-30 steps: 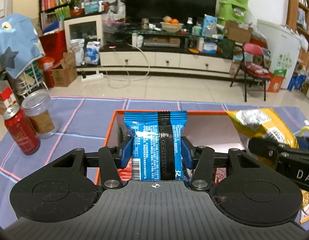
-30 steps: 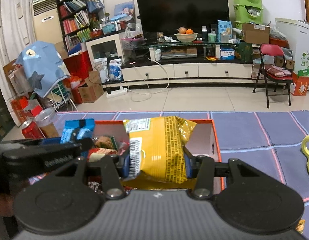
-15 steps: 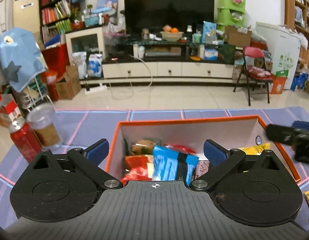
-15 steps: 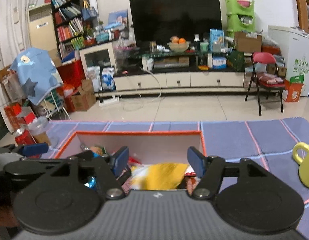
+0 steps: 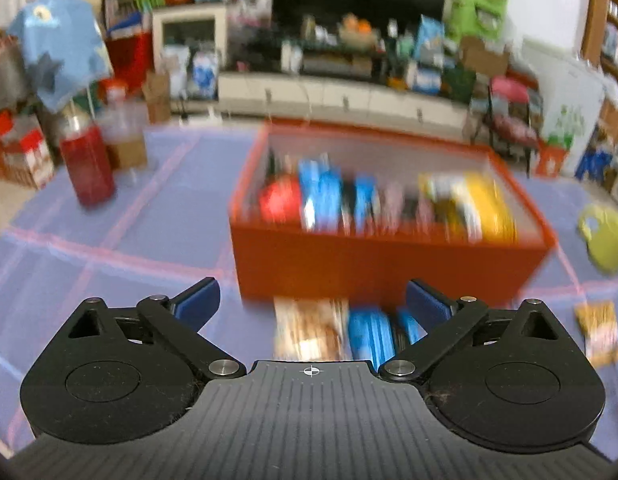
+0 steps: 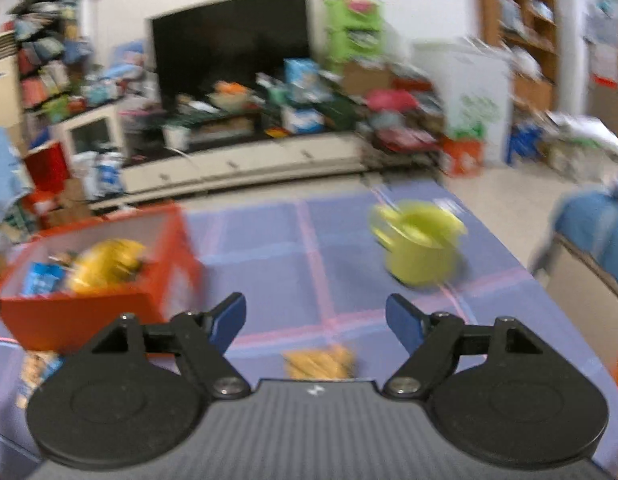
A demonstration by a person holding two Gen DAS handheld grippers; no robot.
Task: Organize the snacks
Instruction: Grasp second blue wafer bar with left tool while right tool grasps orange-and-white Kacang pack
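Observation:
The orange box (image 5: 389,264) holds several snacks, among them a blue packet (image 5: 321,196) and a yellow bag (image 5: 485,204). My left gripper (image 5: 313,298) hangs in front of the box with its jaws wide and closing slightly, gripping nothing. Below it on the cloth lie a beige packet (image 5: 305,332) and blue packets (image 5: 369,338). My right gripper (image 6: 317,314) is to the right of the box (image 6: 81,316), jaws opening and empty. An orange packet (image 6: 319,362) lies on the cloth just beneath it. The yellow bag (image 6: 109,264) rests in the box.
A green mug (image 6: 419,248) stands on the purple checked cloth (image 6: 269,240) to the right. A red can (image 5: 89,164) and a clear jar (image 5: 125,136) stand at the left. Another small orange packet (image 5: 597,332) lies at the right. Both views are blurred.
Both grippers let go of their snacks, the blue packet and the yellow bag, which now lie in the box. Both pulled back from it, the right one swinging to the right towards the mug.

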